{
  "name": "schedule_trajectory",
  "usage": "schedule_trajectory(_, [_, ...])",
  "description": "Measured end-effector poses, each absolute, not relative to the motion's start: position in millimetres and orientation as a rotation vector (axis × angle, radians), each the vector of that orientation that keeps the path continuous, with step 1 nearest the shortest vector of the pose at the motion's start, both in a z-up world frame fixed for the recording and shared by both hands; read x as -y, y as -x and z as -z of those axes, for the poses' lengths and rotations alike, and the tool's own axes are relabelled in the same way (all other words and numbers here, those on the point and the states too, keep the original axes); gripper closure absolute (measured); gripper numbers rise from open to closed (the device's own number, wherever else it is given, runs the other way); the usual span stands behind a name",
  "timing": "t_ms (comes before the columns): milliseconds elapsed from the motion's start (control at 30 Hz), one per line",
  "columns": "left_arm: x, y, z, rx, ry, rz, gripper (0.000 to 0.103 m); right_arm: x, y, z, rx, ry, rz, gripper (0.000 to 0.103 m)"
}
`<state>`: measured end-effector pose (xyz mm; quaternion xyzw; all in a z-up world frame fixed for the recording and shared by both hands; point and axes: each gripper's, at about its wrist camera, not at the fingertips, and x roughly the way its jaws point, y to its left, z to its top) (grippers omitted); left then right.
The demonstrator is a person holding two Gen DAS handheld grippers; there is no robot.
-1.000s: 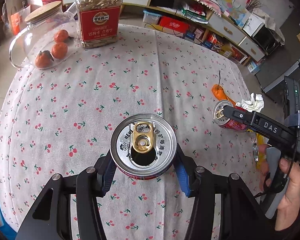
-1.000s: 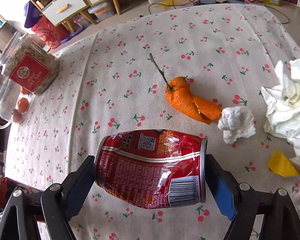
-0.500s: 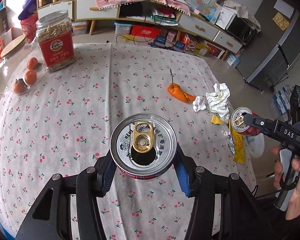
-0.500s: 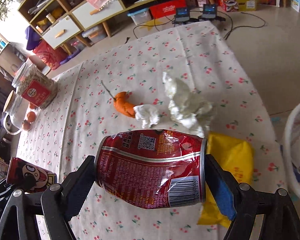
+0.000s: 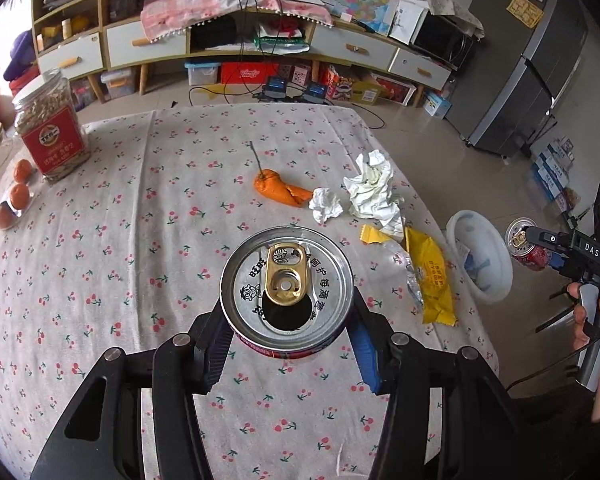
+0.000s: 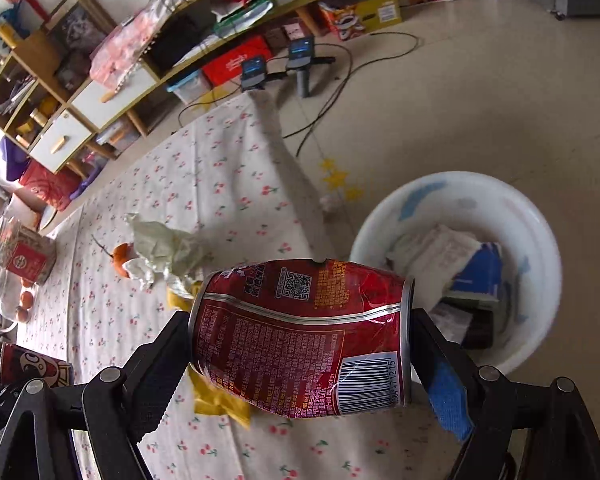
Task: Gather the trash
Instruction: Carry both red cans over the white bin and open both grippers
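Left claw pinches an upright opened can at frame centre, above the cherry-print tabletop. Right claw clamps a dented red can end to end, low in its frame. Orange peel, crumpled tissues and a yellow wrapper litter the tabletop's right side. The white bin, only an edge half a second ago, now fills the right of that view.
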<state>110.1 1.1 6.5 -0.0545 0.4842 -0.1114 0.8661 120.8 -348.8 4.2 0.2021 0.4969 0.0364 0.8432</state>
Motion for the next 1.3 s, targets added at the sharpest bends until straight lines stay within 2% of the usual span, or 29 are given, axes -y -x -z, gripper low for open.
schedule_trajectory(667, [239, -158, 25, -1.047, 0.075, 0.545, 0.048, 505, -81, 37, -1.091, -0.601, 0.141, 0.015])
schedule_trajectory(1000, [300, -175, 46, -1.012, 0.015, 0.580, 0.047, 525, -77, 41, -1.085, -0.642, 0.160, 0.015])
schedule_trajectory(1033, [301, -177, 48, -1.009, 0.018, 0.604, 0.046, 525, -76, 40, -1.084, -0.642, 0.161, 0.015])
schedule_trajectory(1100, [302, -181, 51, -1.032, -0.003, 0.579, 0.028, 525, -77, 40, -1.082, -0.639, 0.163, 0.015])
schedule_trajectory(1267, [291, -178, 47, -1.013, -0.063, 0.543, 0.023, 522, -80, 40, -1.083, -0.636, 0.163, 0.015])
schedule_trajectory(1300, [288, -177, 45, -1.013, -0.072, 0.538, 0.017, 522, -81, 40, -1.084, -0.632, 0.161, 0.015])
